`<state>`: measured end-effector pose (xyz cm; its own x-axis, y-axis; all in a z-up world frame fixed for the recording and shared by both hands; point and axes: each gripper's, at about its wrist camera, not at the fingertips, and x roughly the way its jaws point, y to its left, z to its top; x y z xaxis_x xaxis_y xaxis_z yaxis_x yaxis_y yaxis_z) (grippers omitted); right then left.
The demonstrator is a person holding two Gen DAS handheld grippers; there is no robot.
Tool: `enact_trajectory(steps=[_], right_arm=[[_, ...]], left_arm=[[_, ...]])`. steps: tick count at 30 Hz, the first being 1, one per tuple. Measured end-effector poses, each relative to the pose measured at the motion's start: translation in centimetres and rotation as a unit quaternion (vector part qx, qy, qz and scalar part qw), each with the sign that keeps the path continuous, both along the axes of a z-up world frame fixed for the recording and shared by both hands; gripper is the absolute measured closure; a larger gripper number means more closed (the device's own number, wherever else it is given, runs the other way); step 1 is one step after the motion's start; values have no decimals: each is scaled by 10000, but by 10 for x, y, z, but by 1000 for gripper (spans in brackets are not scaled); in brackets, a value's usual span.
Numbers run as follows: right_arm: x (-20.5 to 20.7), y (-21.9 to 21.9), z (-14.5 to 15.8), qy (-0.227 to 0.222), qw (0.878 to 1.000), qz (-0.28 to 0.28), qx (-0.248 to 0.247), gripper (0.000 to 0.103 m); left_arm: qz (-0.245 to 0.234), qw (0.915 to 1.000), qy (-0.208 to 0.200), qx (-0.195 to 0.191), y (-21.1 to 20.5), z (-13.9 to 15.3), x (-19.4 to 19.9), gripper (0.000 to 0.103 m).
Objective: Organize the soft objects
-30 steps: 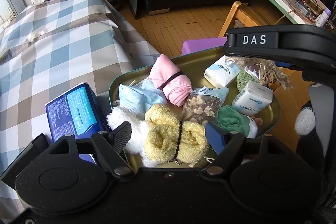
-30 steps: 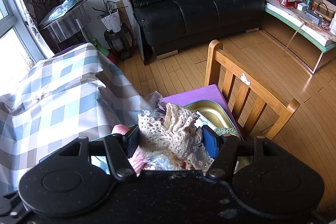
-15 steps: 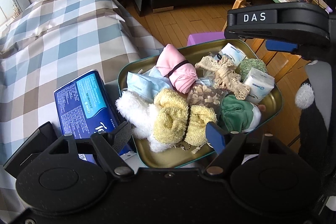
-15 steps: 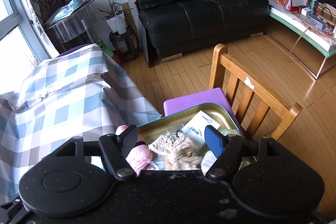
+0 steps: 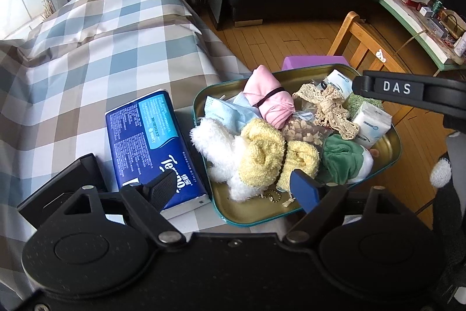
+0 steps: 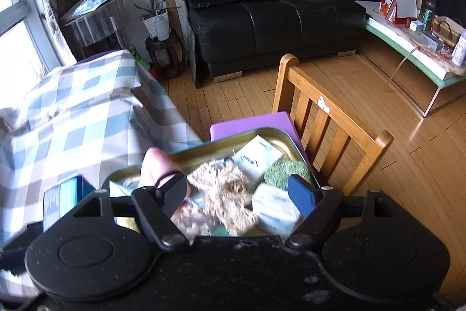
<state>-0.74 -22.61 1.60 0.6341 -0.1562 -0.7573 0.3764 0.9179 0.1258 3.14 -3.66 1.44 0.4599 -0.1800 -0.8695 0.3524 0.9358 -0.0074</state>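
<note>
Two grippers, both spread, nothing held. Left gripper [image 5: 236, 188] hangs above the near end of the gold tray [image 5: 390, 149]; yellow socks [image 5: 262, 156] and white plush [image 5: 215, 147] lie just beyond its fingertips. Lace doily [image 5: 329, 107] rests mid-tray among tissue packs [image 5: 371, 124], below the right gripper [image 6: 238, 196]. A second ago the right gripper clasped that doily in the air; now it lies released in the tray. Blue tissue pack [image 5: 148, 142] sits beside the tray on the checked cloth [image 5: 87, 63].

The tin tray [image 5: 390, 153] at centre right is packed edge to edge with soft things; only its near corner shows bare metal. At its left a blue tissue pack [image 5: 148, 142] blocks. Checked cloth [image 5: 87, 63] upper left lies open.
</note>
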Motion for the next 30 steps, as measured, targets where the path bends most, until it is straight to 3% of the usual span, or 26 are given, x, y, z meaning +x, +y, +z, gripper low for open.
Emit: enact_trajectory(steps=[16, 30], right_arm=[[-58, 35, -9, 87, 9997, 68, -197, 11], [-58, 32, -11, 100, 9998, 54, -133, 3]], left_arm=[[292, 9994, -83, 157, 11, -5, -15, 22], [613, 9975, -75, 349, 11, -14, -16, 21]])
